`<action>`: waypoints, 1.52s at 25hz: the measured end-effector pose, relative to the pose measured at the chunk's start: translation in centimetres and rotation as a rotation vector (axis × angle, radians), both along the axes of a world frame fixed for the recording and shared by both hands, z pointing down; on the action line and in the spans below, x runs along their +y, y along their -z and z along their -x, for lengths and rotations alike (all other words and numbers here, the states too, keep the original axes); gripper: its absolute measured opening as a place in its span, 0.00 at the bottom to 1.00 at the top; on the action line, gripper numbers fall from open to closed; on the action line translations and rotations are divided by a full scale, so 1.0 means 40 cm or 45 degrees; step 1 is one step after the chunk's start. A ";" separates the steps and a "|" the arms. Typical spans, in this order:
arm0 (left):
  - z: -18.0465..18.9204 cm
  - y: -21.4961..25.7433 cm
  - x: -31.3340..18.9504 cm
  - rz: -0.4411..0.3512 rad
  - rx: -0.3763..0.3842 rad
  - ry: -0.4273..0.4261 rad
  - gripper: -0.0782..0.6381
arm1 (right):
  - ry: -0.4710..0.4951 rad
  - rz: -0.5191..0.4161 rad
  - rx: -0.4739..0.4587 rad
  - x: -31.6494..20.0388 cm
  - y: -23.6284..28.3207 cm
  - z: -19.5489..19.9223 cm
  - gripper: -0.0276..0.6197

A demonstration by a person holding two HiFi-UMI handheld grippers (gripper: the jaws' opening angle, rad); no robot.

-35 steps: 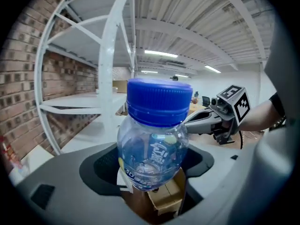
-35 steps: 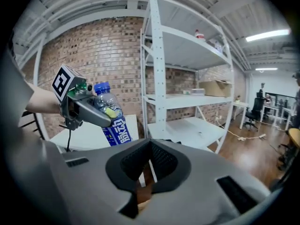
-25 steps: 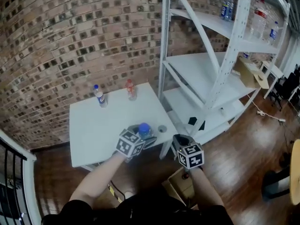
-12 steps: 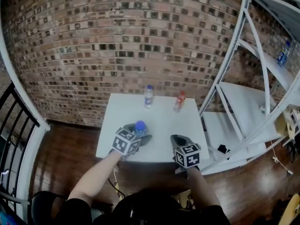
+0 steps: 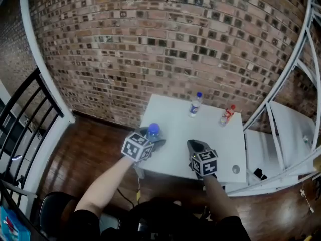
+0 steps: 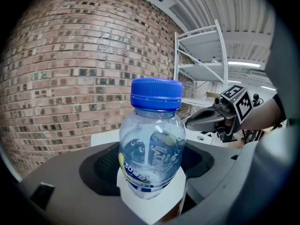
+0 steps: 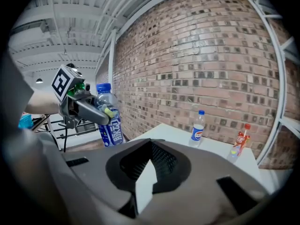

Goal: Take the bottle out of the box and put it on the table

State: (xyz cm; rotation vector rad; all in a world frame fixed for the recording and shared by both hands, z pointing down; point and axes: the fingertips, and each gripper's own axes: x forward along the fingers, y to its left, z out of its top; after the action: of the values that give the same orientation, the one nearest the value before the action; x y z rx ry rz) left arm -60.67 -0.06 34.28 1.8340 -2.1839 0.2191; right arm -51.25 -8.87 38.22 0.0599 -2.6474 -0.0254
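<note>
A clear bottle [image 5: 153, 131] with a blue cap and a blue-and-white label is held upright in the air, with my left gripper [image 5: 153, 140] shut on its lower body. In the left gripper view the bottle [image 6: 152, 149] fills the middle between the two grey jaws of the left gripper [image 6: 152, 165]. It hangs over the front left part of the white table [image 5: 173, 152]. My right gripper [image 5: 195, 145] is to its right, over the table's front edge, jaws together and empty. The right gripper view shows the held bottle [image 7: 109, 121] at left. The box is out of sight.
Two more bottles stand at the back of the table: a blue-capped one [image 5: 195, 104] and a red-capped one [image 5: 227, 115]. A small round thing [image 5: 235, 169] lies at the table's front right corner. A white shelf rack [image 5: 288, 129] stands at right, a black railing [image 5: 25, 114] at left, a brick wall behind.
The view has swung left: the shelf rack has slid to the right edge. Both grippers, the left still holding the bottle, have travelled from the table's right front corner to its left front part.
</note>
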 end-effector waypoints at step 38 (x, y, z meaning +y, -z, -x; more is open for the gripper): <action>0.425 -0.378 -0.434 0.129 0.021 0.239 0.62 | 0.042 0.177 0.192 -0.412 -0.337 0.299 0.05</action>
State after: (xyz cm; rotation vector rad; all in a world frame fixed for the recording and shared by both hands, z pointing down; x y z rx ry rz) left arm -77.68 -17.41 49.41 1.5616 -2.2720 0.2684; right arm -63.20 -25.34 51.70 -0.0312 -2.4923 0.1377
